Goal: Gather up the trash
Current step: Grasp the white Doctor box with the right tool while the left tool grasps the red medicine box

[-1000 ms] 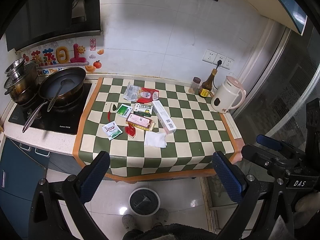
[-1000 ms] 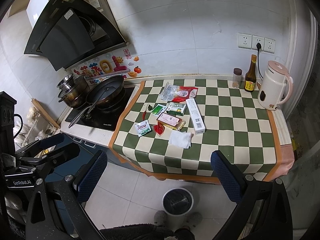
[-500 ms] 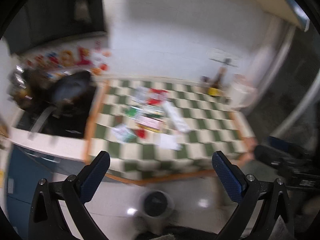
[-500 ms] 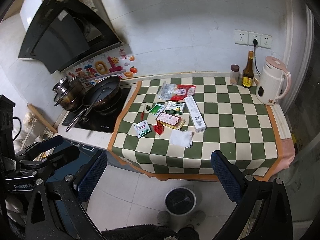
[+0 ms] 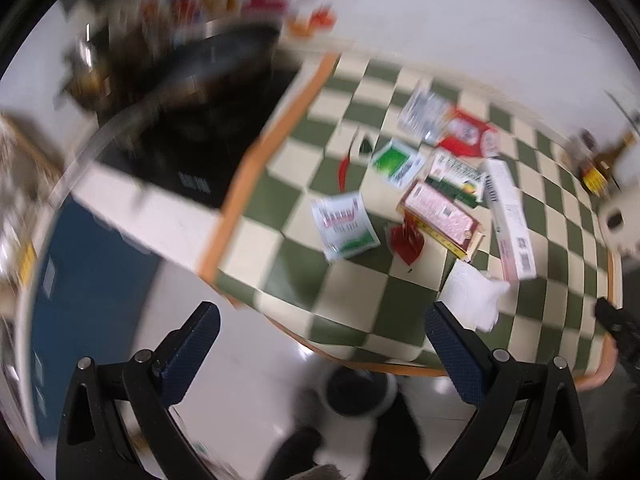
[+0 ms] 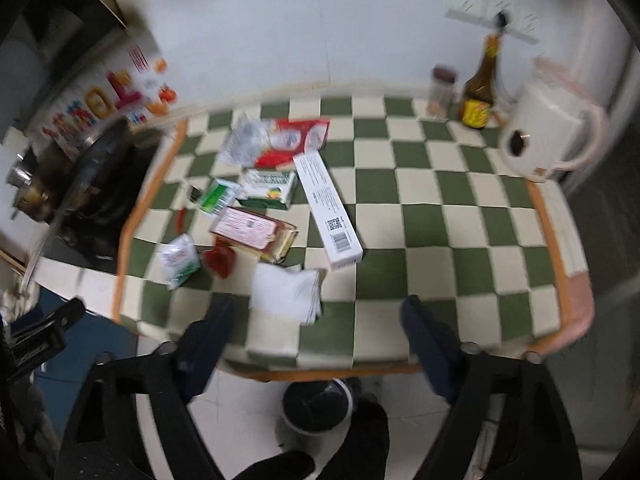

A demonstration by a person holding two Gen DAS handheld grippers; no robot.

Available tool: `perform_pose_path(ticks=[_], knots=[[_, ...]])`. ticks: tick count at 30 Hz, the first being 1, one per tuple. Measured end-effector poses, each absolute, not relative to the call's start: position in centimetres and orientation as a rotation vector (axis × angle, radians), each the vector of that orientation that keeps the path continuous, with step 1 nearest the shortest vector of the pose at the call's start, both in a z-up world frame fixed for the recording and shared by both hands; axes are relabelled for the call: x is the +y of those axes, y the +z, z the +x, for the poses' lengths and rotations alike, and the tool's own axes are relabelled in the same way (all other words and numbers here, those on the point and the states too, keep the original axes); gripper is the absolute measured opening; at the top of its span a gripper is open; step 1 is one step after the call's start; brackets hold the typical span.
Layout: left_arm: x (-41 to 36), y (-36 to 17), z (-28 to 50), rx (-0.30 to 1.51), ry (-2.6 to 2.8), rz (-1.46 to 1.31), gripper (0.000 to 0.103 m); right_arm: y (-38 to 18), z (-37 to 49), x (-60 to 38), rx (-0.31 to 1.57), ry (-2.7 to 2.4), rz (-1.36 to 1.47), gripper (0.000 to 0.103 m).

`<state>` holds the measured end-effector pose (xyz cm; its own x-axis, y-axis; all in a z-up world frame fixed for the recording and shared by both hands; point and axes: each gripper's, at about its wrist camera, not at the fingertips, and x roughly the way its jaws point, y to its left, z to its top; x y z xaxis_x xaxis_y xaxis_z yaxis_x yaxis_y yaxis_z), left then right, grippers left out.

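Trash lies on the green-and-cream checked cloth (image 6: pixel 440 216): a white napkin (image 6: pixel 286 294), a long white box (image 6: pixel 326 210), a pink packet (image 6: pixel 250 228), a red sachet (image 6: pixel 220 262), a white-green sachet (image 6: pixel 178 264) and a red wrapper (image 6: pixel 296 138). The same items show in the left wrist view: napkin (image 5: pixel 472 294), white box (image 5: pixel 508 216), white-green sachet (image 5: pixel 344 226). A small bin (image 6: pixel 318 406) stands on the floor under the counter edge. My left gripper (image 5: pixel 320 354) and right gripper (image 6: pixel 316 334) are both open and empty, in front of the counter edge.
A kettle (image 6: pixel 548 132), a sauce bottle (image 6: pixel 480 92) and a spice jar (image 6: pixel 440 88) stand at the back right. A stove with a black pan (image 5: pixel 208 76) is on the left. A blue cabinet (image 5: pixel 80 288) is below it.
Both grippers have moved forward and closer to the counter; the trash looks larger. The left view has swung left and is blurred by motion. Both grippers stay open.
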<state>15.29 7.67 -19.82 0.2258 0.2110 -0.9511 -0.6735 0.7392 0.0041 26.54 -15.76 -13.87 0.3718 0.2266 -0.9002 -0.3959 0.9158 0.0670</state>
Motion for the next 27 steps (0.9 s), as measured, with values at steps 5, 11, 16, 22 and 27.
perform_pose_path(ticks=[5, 11, 16, 22, 27], knots=[[7.8, -25.4, 19.9, 1.291, 0.693, -0.705, 0.103, -22.5, 36.4, -11.0, 1.253, 0.424, -0.277, 0.083], [7.9, -29.6, 24.2, 1.326, 0.762, -0.942, 0.103, -29.8, 43.7, -7.0, 1.361, 0.474, -0.375, 0.077], [7.6, -32.1, 27.6, 1.338, 0.738, -1.093, 0.103, -32.7, 46.5, -5.7, 1.417, 0.54, -0.414, 0.05], [7.8, -35.6, 32.3, 1.312, 0.662, -1.289, 0.095, -32.6, 48.9, -9.6, 1.39, 0.531, -0.413, 0.048], [8.1, -37.9, 34.4, 1.324, 0.722, -1.33, 0.09, -32.6, 51.3, -15.3, 1.397, 0.45, -0.365, 0.049]])
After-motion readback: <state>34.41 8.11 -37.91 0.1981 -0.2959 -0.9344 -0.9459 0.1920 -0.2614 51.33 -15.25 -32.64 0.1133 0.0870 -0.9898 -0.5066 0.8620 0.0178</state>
